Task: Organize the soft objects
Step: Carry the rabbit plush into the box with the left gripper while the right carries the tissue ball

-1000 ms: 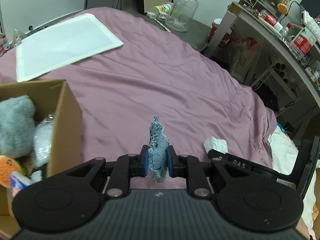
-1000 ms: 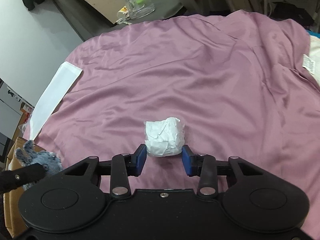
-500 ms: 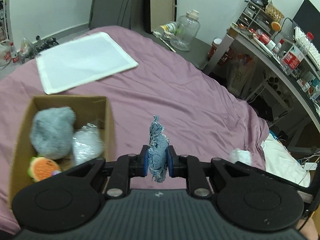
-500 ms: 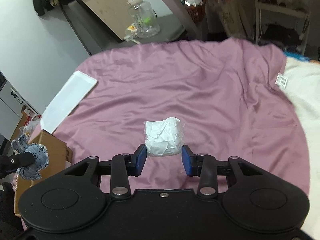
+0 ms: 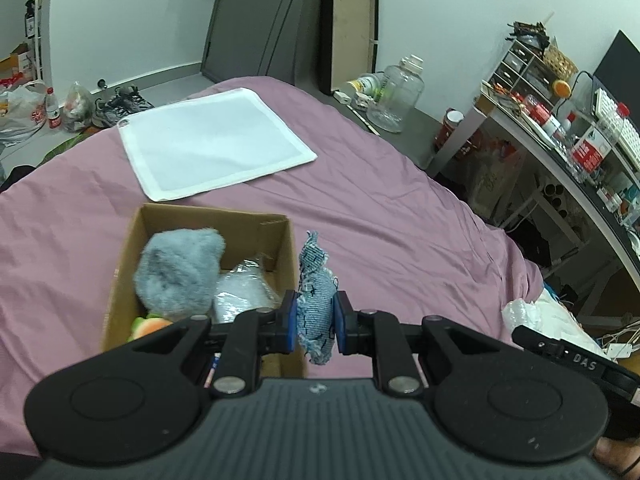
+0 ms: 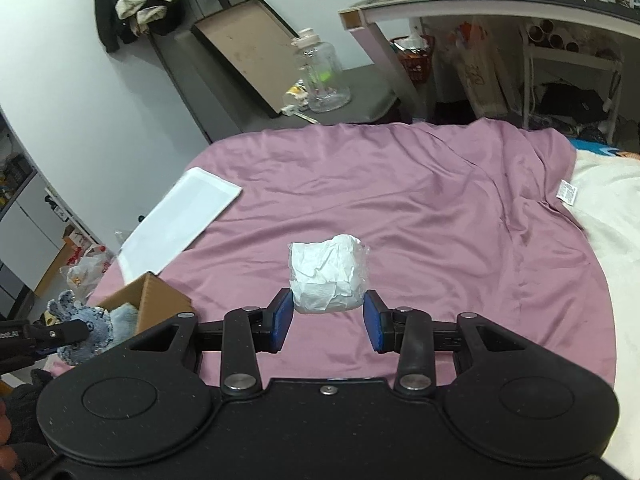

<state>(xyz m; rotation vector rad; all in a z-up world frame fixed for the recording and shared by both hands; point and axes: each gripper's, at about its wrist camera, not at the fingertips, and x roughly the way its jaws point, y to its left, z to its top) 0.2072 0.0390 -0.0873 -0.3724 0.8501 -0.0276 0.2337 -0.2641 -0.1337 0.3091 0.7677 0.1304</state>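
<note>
A lived-in bedroom at home. I work over a bed (image 5: 380, 208) under a mauve sheet. Cluttered desk (image 5: 580, 168) to one side: bottles, small drawers, keyboard, monitor. Jacket (image 6: 132, 4) hangs on the wall. Shoes (image 5: 120, 104) and plastic bags (image 5: 20, 116) on the floor; big clear jar (image 5: 396, 92) nearby.

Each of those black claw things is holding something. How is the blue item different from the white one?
The denim piece is blue fabric with frayed edges; the white bundle is crumpled, papery and wrapped in clear film. The denim piece is thin and squeezed flat in the left gripper; the white bundle is bulkier, so the right gripper stands wider. Both are soft and held above the purple sheet.
</note>
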